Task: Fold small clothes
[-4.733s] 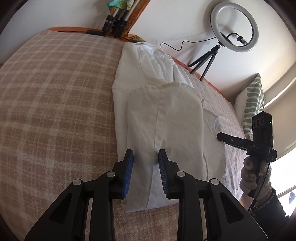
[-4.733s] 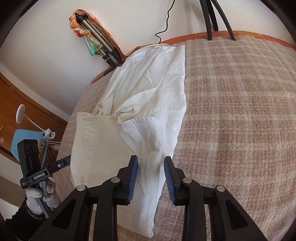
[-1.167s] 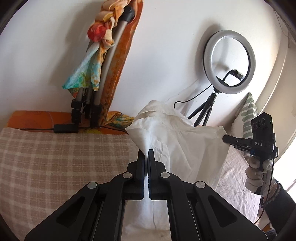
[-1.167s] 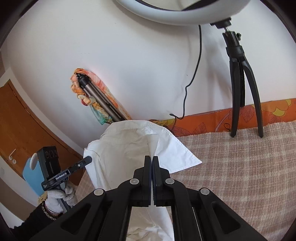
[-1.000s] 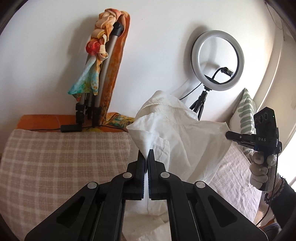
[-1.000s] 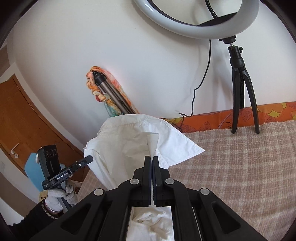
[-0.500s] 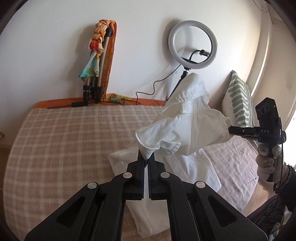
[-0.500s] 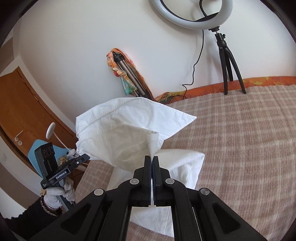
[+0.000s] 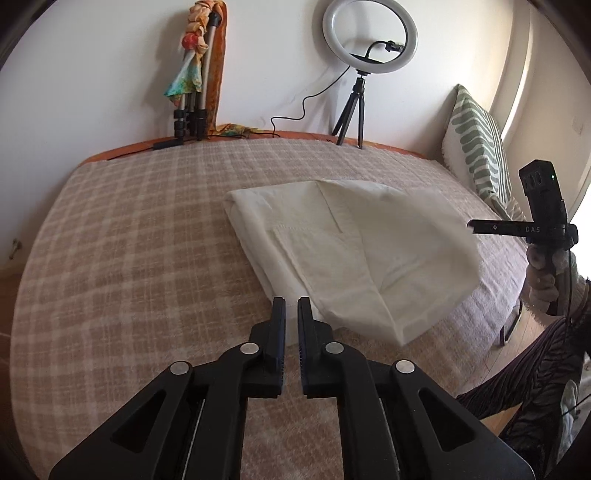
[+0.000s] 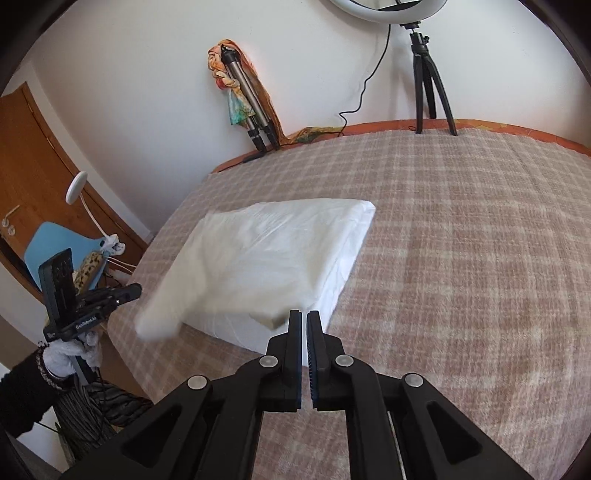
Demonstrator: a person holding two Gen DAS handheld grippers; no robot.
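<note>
A white shirt (image 9: pixel 351 251) lies folded on the plaid bed cover (image 9: pixel 129 240); its upper flap is blurred, still dropping onto the lower layers. My left gripper (image 9: pixel 291 308) hovers at the shirt's near left edge, its jaws opening by a narrow gap with no cloth pinched. In the right wrist view the same shirt (image 10: pixel 266 251) has a blurred corner (image 10: pixel 166 314) near the left gripper (image 10: pixel 133 291). My right gripper (image 10: pixel 304 319) sits at the shirt's near corner, its jaws also opening, the cloth just beyond its tips. The right gripper (image 9: pixel 476 225) shows at the shirt's far side.
A ring light on a tripod (image 9: pixel 369 33) and a folded tripod with a colourful scarf (image 9: pixel 192 74) stand at the wall. A striped pillow (image 9: pixel 476 147) leans at the bed's right end. A wooden door (image 10: pixel 29 166) and a blue chair (image 10: pixel 48 251) lie past the bed's edge.
Both grippers carried the shirt's lifted end back toward me and down, folding it over. Both jaws have parted slightly and the cloth has slipped out onto the pile.
</note>
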